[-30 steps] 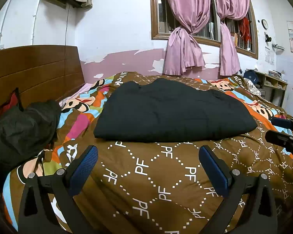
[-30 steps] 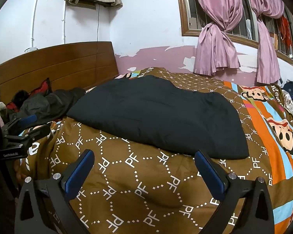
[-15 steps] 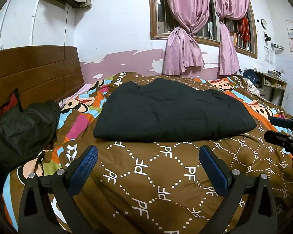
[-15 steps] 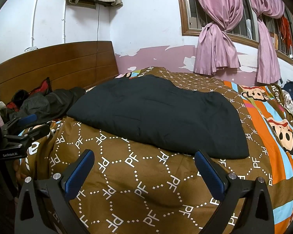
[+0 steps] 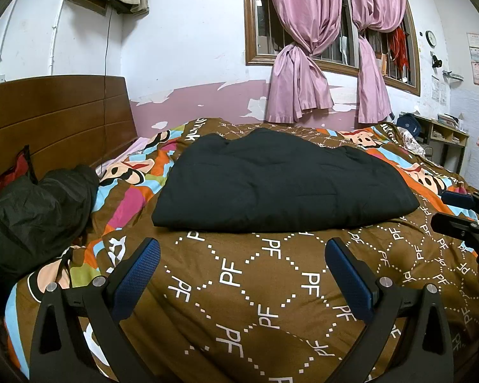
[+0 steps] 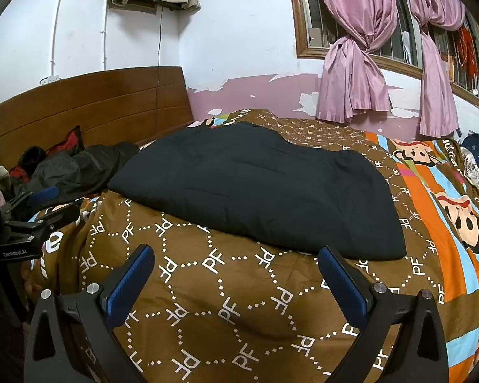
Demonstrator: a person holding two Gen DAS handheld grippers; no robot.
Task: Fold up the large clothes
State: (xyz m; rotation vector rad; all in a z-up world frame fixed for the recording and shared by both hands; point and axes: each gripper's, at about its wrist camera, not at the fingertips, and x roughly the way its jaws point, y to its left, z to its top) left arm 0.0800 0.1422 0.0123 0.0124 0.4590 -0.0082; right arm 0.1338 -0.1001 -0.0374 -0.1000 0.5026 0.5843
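A bed with a brown patterned quilt [image 5: 239, 287] fills the room below a wooden headboard [image 5: 54, 111] and pink curtains [image 5: 303, 63]. The folded black garment [image 5: 281, 185] lies mid-quilt; a dark jacket heap [image 5: 38, 210] sits beside the headboard. Left gripper [image 5: 242, 255] and right gripper [image 6: 236, 261] hover with fingers spread, holding nothing.

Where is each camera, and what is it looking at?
Left wrist: on the left gripper, facing the black folded coat on the bed; its own blue fingers show, open.
Right wrist: on the right gripper, same coat, own open fingers.
Shared: coat, quilt, each other's gripper.
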